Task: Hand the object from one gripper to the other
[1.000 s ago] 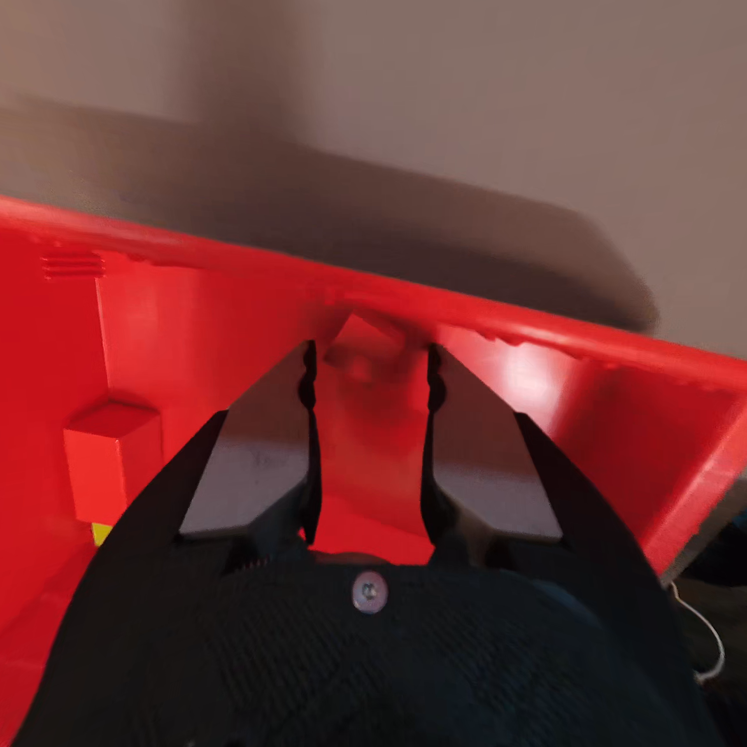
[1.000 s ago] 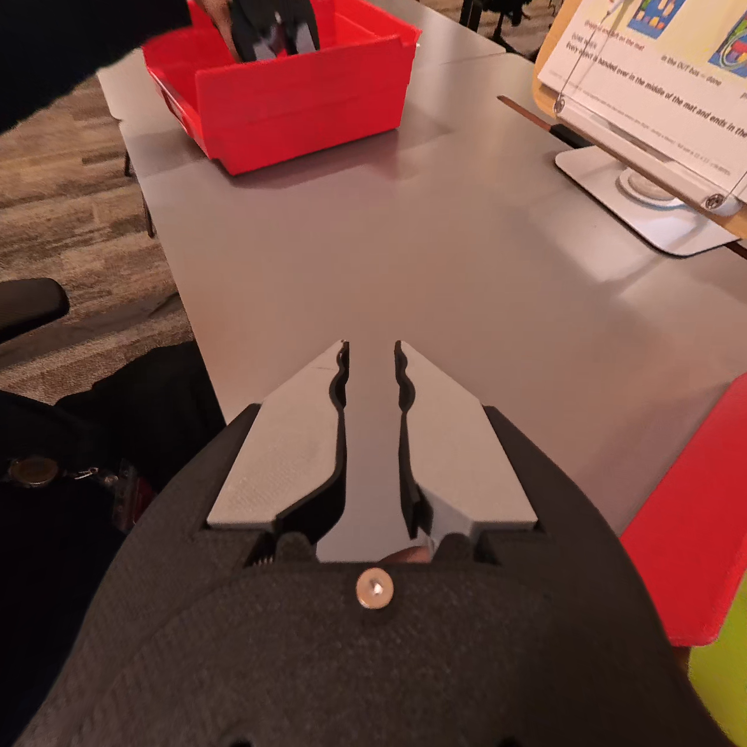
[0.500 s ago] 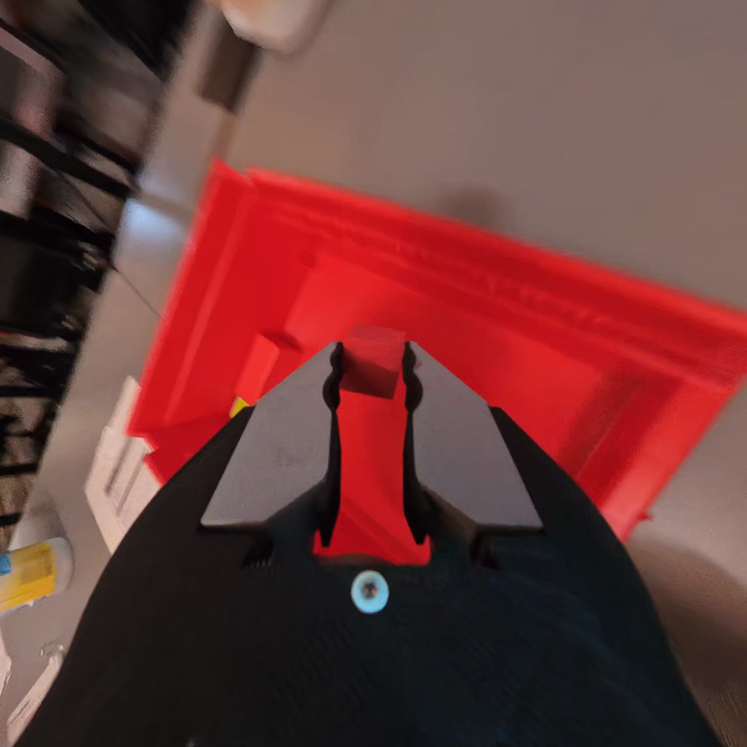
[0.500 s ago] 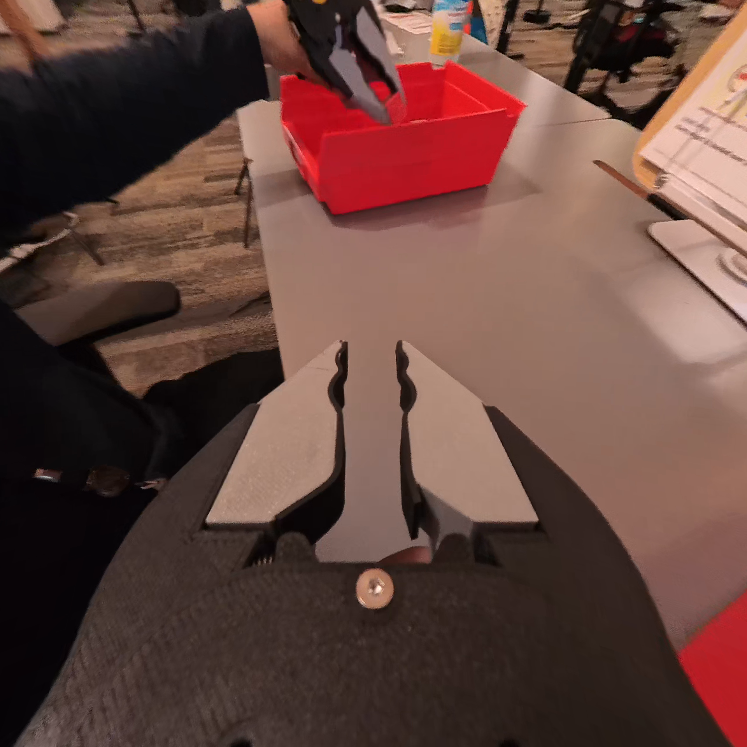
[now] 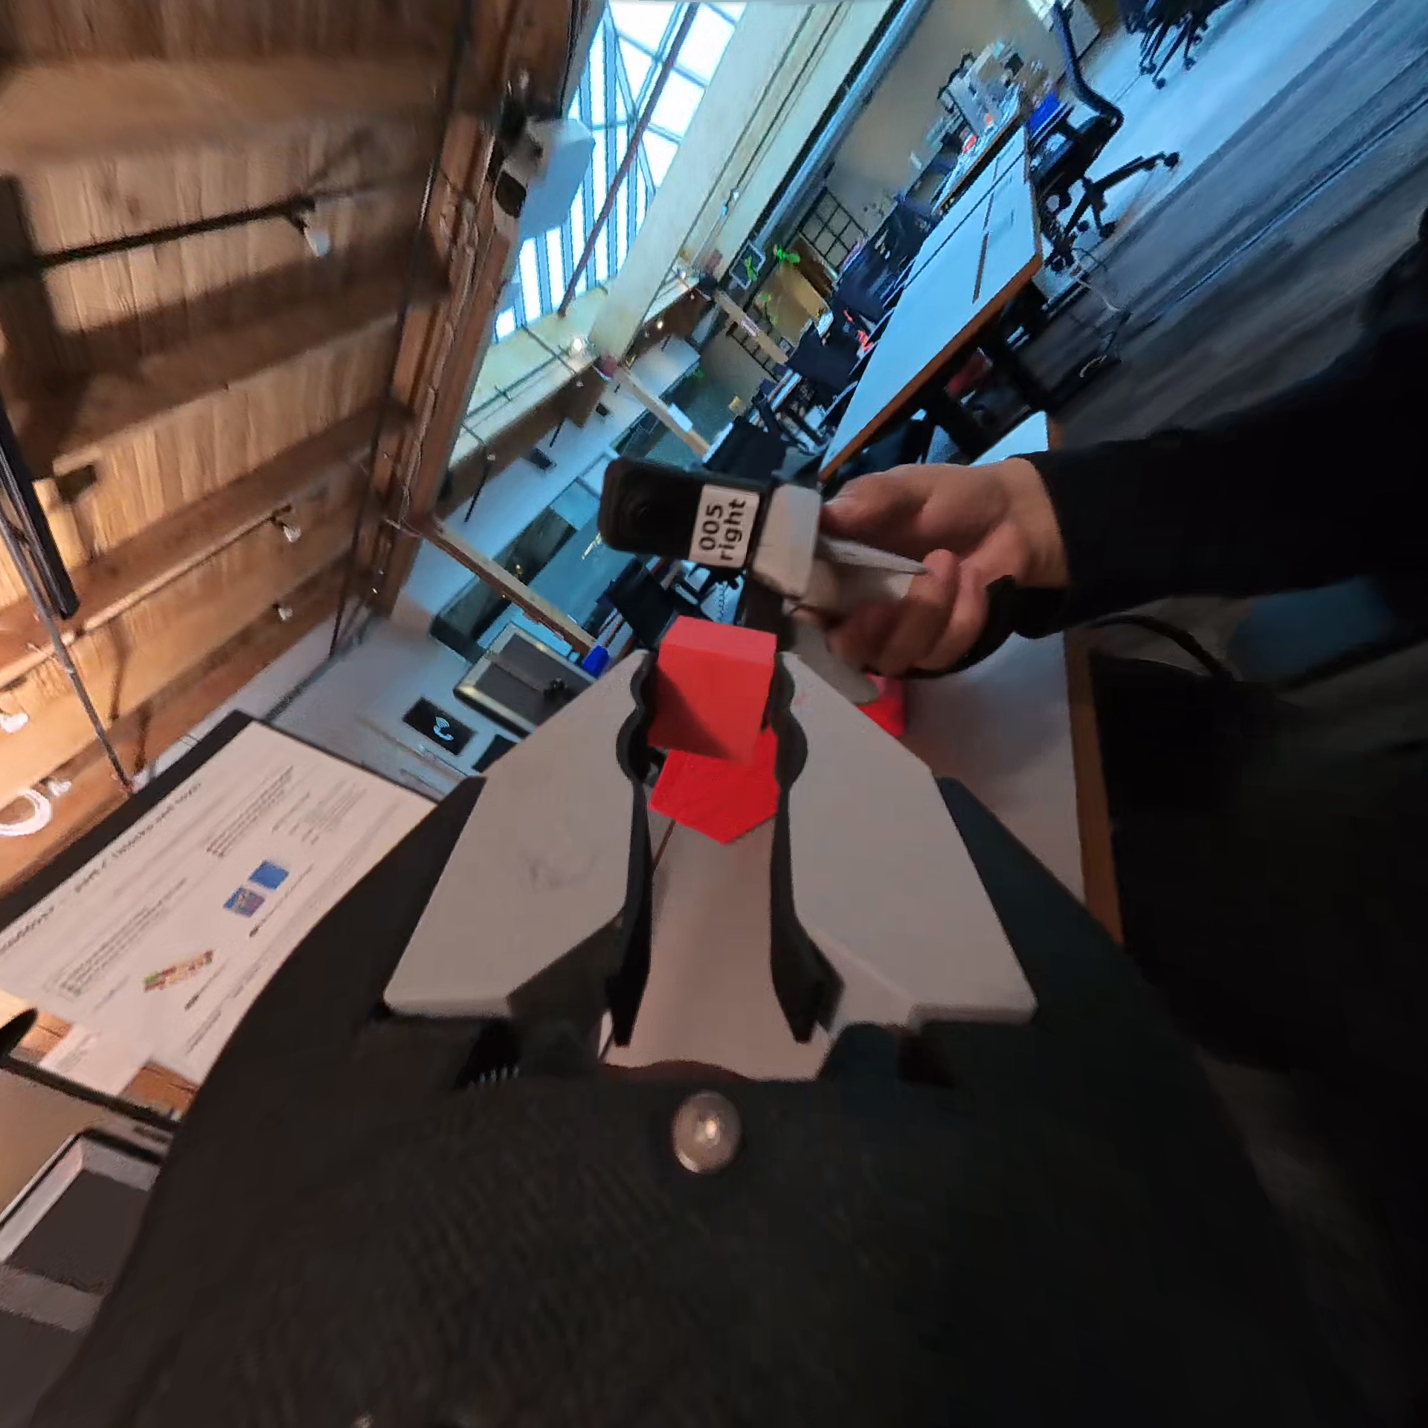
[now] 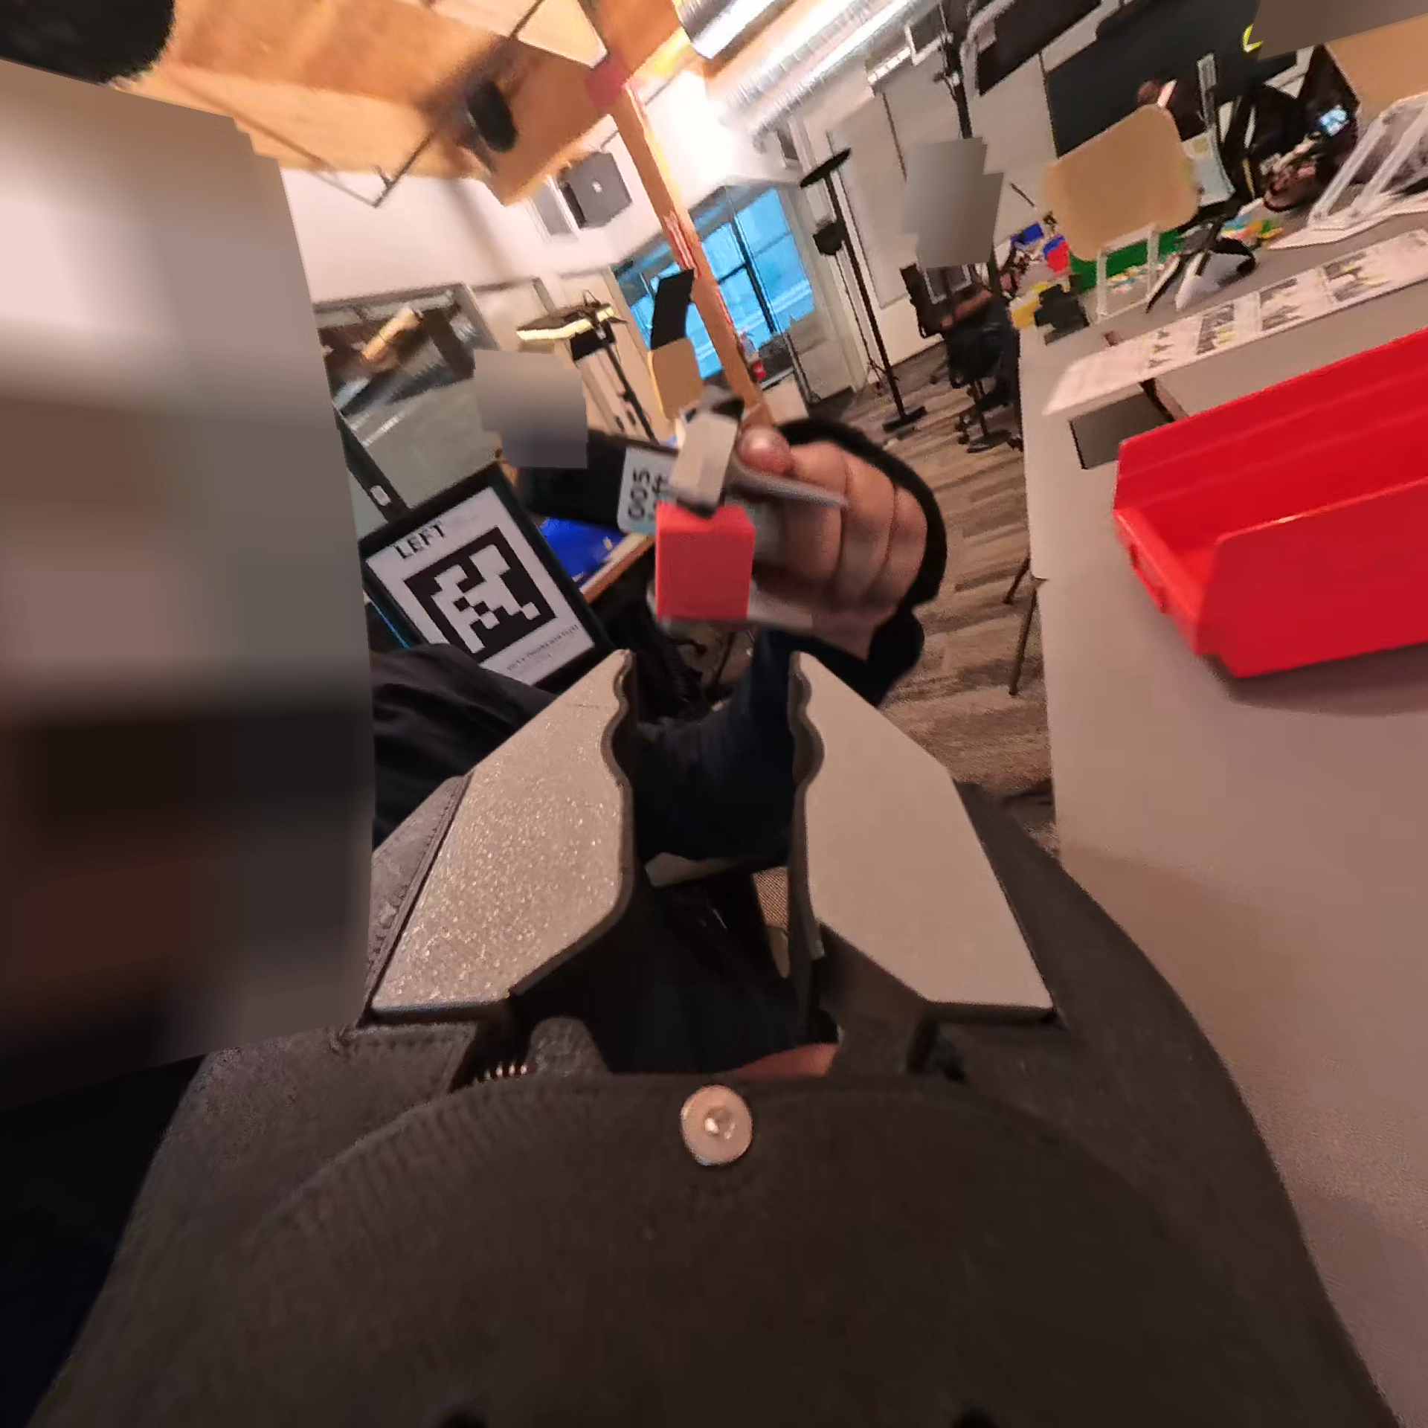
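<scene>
red cube (image 5: 715,699) sits clamped between the tips of my left gripper (image 5: 707,695), lifted clear of the table and held up in the air in front of me. from the right wrist view the same cube (image 6: 703,564) shows end-on with grey fingers (image 6: 780,614) pressed against it, and my left hand (image 6: 838,541) wraps the handle behind it with the knuckles curled. my right gripper (image 6: 711,688) points up toward that cube with its jaws spread apart and nothing between them; its tips are just below the cube and not touching it. in the left wrist view my right hand (image 5: 939,560) comes in from the right in a dark sleeve (image 5: 1229,533), squeezing the trigger of the right tool, whose black camera (image 5: 649,510) with a white label faces my way just above the cube. below the cube in that view lies a red shape (image 5: 715,796) on the grey table (image 5: 997,742); i cannot tell what it is. a printed sheet (image 5: 193,865) on a stand leans at the left. the right wrist view shows a red bin (image 6: 1283,510) resting on the grey tabletop (image 6: 1205,773) at the right, and a black-and-white marker card (image 6: 479,587) near my left arm. around me is an open workshop with wooden ceiling beams (image 5: 193,232), large windows (image 5: 610,154), long tables and office chairs (image 5: 1089,154) on carpet.
</scene>
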Motion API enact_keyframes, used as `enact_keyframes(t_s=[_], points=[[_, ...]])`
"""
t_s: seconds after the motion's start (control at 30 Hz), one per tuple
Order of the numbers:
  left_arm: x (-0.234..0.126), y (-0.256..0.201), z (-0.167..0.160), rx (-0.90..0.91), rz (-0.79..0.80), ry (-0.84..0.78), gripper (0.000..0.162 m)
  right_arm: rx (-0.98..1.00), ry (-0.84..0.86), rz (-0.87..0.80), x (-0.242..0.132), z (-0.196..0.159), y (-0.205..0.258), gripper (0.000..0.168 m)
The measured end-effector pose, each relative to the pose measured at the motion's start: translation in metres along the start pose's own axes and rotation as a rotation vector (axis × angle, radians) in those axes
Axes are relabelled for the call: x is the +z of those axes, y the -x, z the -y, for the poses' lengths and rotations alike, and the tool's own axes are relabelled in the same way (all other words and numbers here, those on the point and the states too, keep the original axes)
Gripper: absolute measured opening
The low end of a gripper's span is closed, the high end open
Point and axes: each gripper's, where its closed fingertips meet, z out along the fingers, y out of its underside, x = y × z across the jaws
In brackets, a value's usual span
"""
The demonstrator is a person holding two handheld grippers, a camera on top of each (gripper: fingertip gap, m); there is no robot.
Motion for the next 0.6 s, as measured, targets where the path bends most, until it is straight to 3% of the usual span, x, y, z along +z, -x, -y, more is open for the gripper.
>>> enact_keyframes(t_s=[0.13,0.23,0.43,0.6], points=[[0.016,-0.022,0.007,0.021,-0.006,-0.01,0.027,-0.008,0.007,0.025,0.004,-0.006,0.018,0.038],[0.023,-0.027,0.003,0.035,-0.007,0.02,0.027,-0.048,0.031,-0.048,0.008,-0.013,0.012,0.027],[0.022,-0.026,-0.012,-0.074,-0.007,0.037,0.029,-0.074,0.025,-0.132,0.005,-0.013,-0.003,0.025],[0.026,-0.031,-0.03,-0.227,-0.072,0.04,0.048,-0.06,0.018,-0.19,-0.004,-0.013,-0.022,0.025]])
